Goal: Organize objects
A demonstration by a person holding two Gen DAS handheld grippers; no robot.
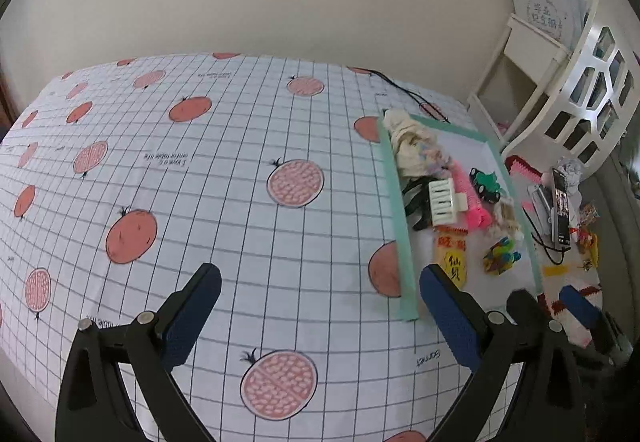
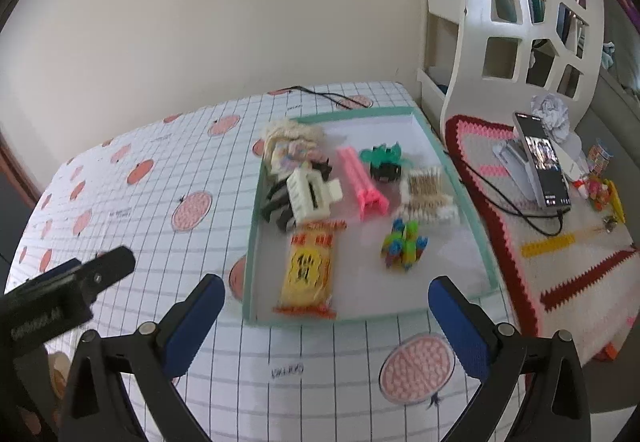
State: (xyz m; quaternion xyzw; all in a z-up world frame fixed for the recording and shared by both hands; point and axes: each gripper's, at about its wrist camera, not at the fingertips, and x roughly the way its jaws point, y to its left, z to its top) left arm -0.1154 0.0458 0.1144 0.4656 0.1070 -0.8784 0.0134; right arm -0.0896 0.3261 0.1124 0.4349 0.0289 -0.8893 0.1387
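one table under a grid cloth printed with pomegranates carries one teal-rimmed tray at its right side. inside lie one yellow snack packet near, one white hair claw over one black clip, one pink comb, one green toy car and one multicoloured toy. two grippers, left gripper and right gripper, both with fingers apart, empty.
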